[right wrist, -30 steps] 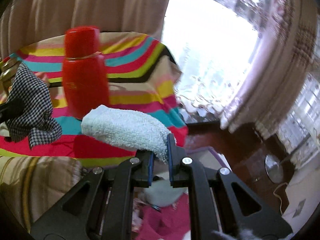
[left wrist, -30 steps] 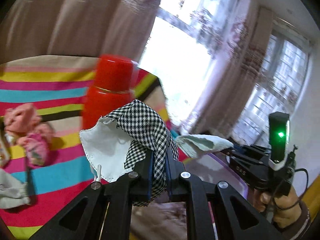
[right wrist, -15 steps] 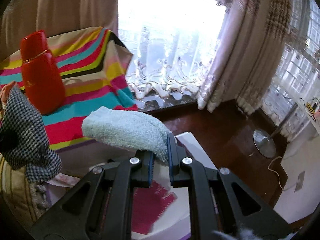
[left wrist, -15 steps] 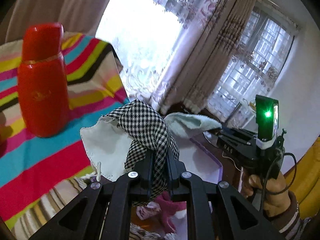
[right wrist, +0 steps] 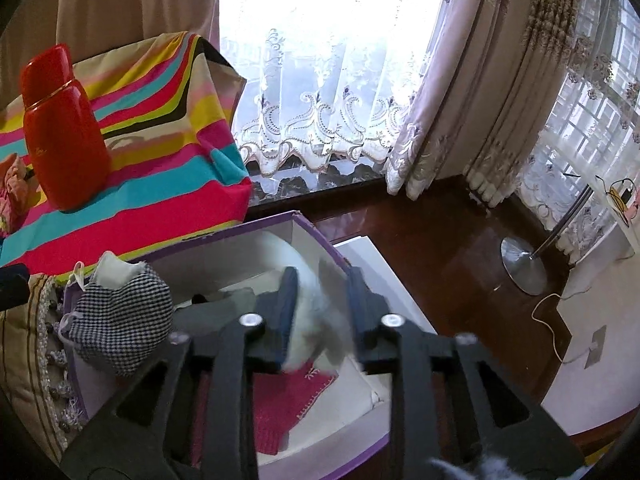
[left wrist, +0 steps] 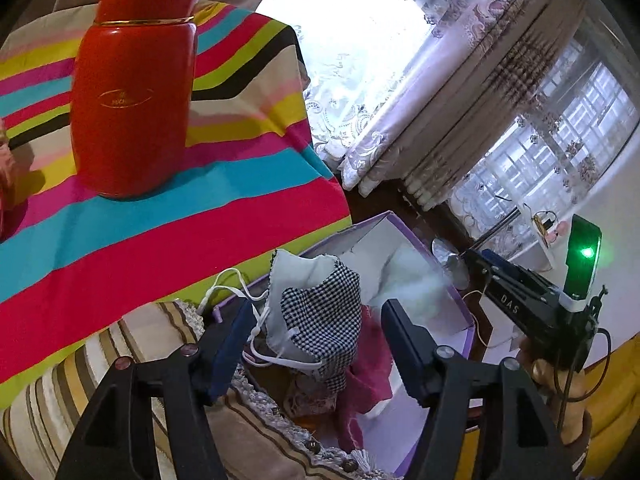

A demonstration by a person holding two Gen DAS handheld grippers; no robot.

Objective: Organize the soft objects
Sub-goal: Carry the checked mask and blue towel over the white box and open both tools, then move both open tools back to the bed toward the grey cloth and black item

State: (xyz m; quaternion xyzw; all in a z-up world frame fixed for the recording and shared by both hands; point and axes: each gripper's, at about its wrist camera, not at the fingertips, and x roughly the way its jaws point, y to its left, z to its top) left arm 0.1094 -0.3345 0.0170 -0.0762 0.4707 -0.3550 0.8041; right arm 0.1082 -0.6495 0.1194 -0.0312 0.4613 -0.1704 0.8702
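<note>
A black-and-white checkered face mask [left wrist: 320, 320] with white lining and ear loops hangs loose between the fingers of my left gripper [left wrist: 319, 314]. The jaws are opening and the pads are clear of it. It is over a white box with a purple rim [left wrist: 404, 228]. In the right wrist view the mask [right wrist: 120, 320] lies at the box's left side. My right gripper [right wrist: 322, 280] is opening above the box [right wrist: 316, 236], and a pale fluffy towel [right wrist: 316, 316], blurred, drops between its fingers. A pink cloth [right wrist: 296, 392] lies on the box floor.
A tall red flask [left wrist: 132, 92] stands on a table covered with a striped cloth [left wrist: 200, 220] beside the box. A striped cushion [left wrist: 120, 344] borders the box's near side. A lamp base [right wrist: 524, 268] rests on the dark wood floor below the curtains.
Both grippers swung from the striped table over to the box and dipped. Their jaws, shut on the mask and the towel before, have parted, and both cloths are slipping down.
</note>
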